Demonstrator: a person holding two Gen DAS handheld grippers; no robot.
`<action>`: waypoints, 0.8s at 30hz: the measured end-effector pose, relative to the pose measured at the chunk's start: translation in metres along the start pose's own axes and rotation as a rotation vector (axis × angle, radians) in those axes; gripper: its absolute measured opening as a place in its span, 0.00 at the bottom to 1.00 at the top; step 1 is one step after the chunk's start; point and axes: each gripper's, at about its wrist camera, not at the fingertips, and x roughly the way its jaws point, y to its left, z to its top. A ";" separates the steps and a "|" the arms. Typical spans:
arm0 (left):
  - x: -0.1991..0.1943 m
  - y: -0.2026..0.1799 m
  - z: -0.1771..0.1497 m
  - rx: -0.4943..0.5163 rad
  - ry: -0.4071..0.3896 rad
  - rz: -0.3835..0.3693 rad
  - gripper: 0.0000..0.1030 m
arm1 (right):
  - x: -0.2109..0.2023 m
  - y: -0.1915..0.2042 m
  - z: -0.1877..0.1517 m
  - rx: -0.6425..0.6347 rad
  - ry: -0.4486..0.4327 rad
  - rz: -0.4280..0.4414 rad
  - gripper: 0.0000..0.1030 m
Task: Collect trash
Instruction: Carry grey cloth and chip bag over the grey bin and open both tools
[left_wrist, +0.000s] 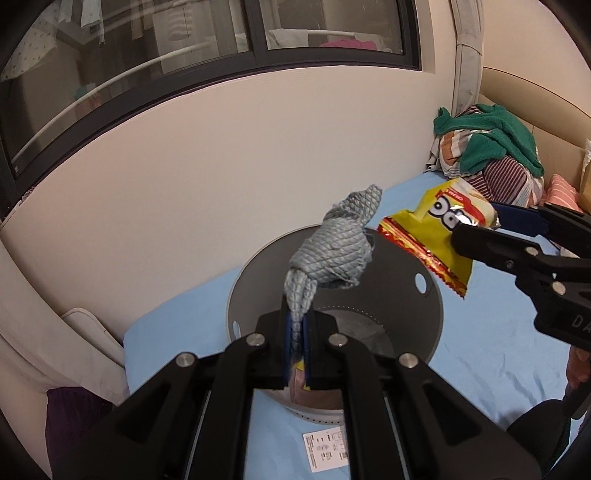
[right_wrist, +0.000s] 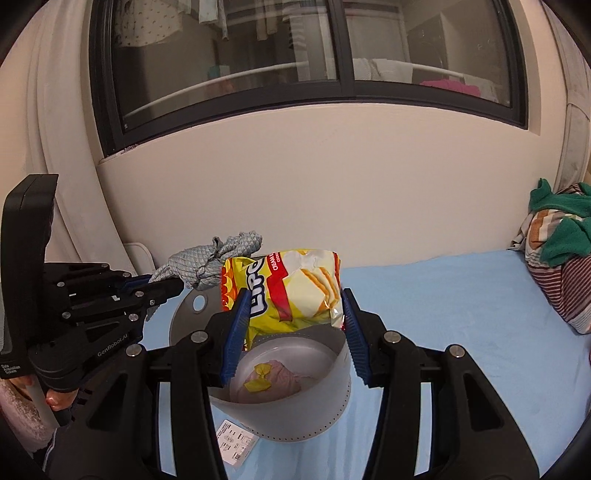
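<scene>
- Now the left gripper (left_wrist: 297, 332) pinches one end of a crumpled grey woven cloth (left_wrist: 332, 251), which hangs ahead of its jaws over the round grey plastic bin (left_wrist: 424, 295).
- Just ahead of the right gripper's (right_wrist: 291, 328) blue pads, a yellow-and-red snack bag (right_wrist: 295, 288) is clamped between them, above the bin's mouth.
- Likely snag – both loads crowd one opening; the light bag could catch the rim and slide onto the pale blue bedsheet (right_wrist: 461, 302).
- The cloth's loose end may drape outside the wall – a release too near the edge would cause it.
</scene>
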 end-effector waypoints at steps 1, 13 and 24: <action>0.003 0.001 -0.001 0.001 0.003 0.004 0.06 | 0.009 0.001 0.001 -0.003 0.025 0.010 0.49; 0.033 0.002 -0.018 -0.015 0.064 0.007 0.67 | 0.043 -0.009 -0.015 0.018 0.124 -0.015 0.62; 0.036 -0.014 -0.018 0.019 0.074 -0.020 0.68 | 0.028 -0.019 -0.033 0.033 0.125 -0.061 0.62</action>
